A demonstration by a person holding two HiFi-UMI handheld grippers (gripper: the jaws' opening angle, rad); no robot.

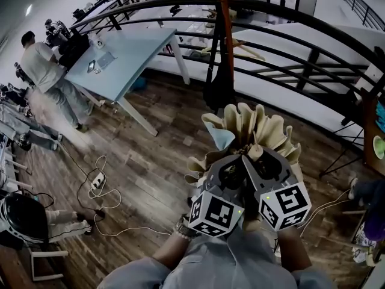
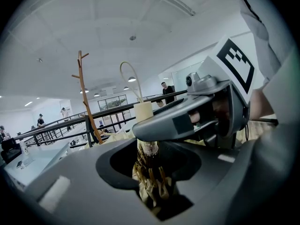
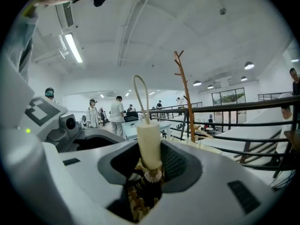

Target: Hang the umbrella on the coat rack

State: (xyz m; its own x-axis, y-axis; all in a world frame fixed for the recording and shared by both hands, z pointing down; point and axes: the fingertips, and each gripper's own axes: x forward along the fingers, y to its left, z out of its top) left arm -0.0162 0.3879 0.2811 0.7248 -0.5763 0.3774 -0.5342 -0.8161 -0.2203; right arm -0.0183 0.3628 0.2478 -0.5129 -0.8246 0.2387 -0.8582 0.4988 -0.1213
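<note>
A folded beige umbrella (image 1: 252,128) is held in front of me, its pleated cloth fanning out past both grippers. My left gripper (image 1: 231,176) is shut on the umbrella's ribs and cloth (image 2: 150,182). Close beside it, my right gripper (image 1: 264,167) is shut on the umbrella near its cream handle (image 3: 149,142), which sticks up between the jaws with a thin loop strap (image 3: 139,93). In the left gripper view the right gripper's body (image 2: 197,116) crosses over the handle (image 2: 143,111). The brown branch-like coat rack (image 1: 224,17) stands ahead by the railing, also in both gripper views (image 2: 84,97) (image 3: 185,93).
A dark bag (image 1: 219,83) hangs low on the rack. A black curved railing (image 1: 289,53) runs behind it. A light blue table (image 1: 129,53) stands at the left with a person (image 1: 45,71) beside it. Cables and a power strip (image 1: 96,182) lie on the wooden floor.
</note>
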